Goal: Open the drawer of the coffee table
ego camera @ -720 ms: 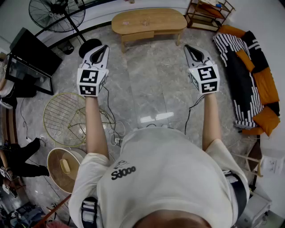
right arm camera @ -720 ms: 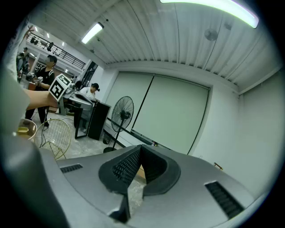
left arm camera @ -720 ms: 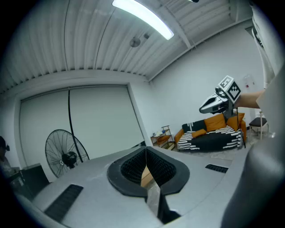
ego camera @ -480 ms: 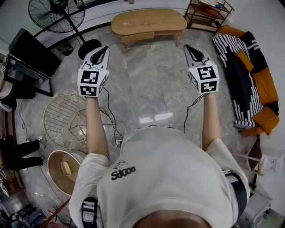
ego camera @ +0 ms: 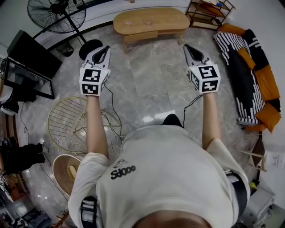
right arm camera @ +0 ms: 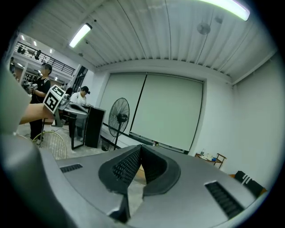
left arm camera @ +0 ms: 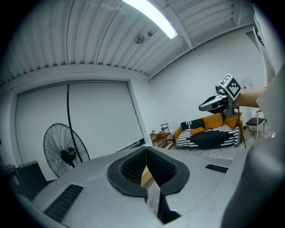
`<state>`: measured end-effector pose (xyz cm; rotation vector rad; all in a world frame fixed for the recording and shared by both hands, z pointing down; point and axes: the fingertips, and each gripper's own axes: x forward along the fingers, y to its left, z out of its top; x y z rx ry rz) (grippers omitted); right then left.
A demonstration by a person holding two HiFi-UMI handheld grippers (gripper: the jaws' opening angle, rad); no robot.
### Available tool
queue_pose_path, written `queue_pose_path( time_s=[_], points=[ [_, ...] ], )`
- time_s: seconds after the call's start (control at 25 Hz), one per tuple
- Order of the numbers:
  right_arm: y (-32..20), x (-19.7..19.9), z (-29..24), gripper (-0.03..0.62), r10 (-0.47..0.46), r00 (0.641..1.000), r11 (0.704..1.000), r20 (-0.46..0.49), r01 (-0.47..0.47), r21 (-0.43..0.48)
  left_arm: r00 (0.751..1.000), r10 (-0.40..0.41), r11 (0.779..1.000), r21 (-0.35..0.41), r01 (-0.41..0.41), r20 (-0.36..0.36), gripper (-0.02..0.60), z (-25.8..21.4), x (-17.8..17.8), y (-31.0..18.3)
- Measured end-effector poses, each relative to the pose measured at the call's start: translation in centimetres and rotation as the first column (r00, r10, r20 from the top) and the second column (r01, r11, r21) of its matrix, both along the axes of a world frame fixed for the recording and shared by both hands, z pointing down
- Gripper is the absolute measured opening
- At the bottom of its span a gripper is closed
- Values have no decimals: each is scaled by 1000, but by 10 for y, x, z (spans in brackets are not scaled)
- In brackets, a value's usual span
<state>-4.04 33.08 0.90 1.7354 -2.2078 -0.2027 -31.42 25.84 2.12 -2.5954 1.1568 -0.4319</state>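
Grey marble floor (ego camera: 147,89) fills the room, and we're looking down over the person's shoulders, both arms stretched straight ahead. Over on the right, the sofa (ego camera: 249,67) runs along the wall, orange cushions under a black-and-white striped throw. Up at the far end sits the low wooden bench (ego camera: 151,20), oval top, and its drawer (ego camera: 139,36) hangs under that top toward the left side; from here it looks closed. That bench is well apart from both tools, out ahead and between them. Far left corner, the standing fan (ego camera: 55,13), with the black stand (ego camera: 31,62) nearer along the left wall. Below that, the round wire basket (ego camera: 71,120) lies on the floor just beside the left forearm, cables trailing past it. Small wooden shelf (ego camera: 209,11) in the far right corner. Now the left tool (ego camera: 105,48): jaws pressed together, nothing between them. Right tool (ego camera: 187,46), same story, jaws together and empty, both held about level and aimed toward the bench
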Motion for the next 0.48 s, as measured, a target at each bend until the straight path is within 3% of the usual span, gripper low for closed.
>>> queue_pose_path(
  time_s=[0.28, 0.48],
  points=[
    [-55, 29, 1, 6, -13, 999, 1000, -37, 13, 1, 1000, -22, 1000, -8, 22, 6, 18, 5, 18, -50],
    [-115, 69, 12, 6, -86, 996, 996, -23, 85, -20, 998, -58, 998, -25, 59, 22, 18, 15, 58, -103]
  ],
)
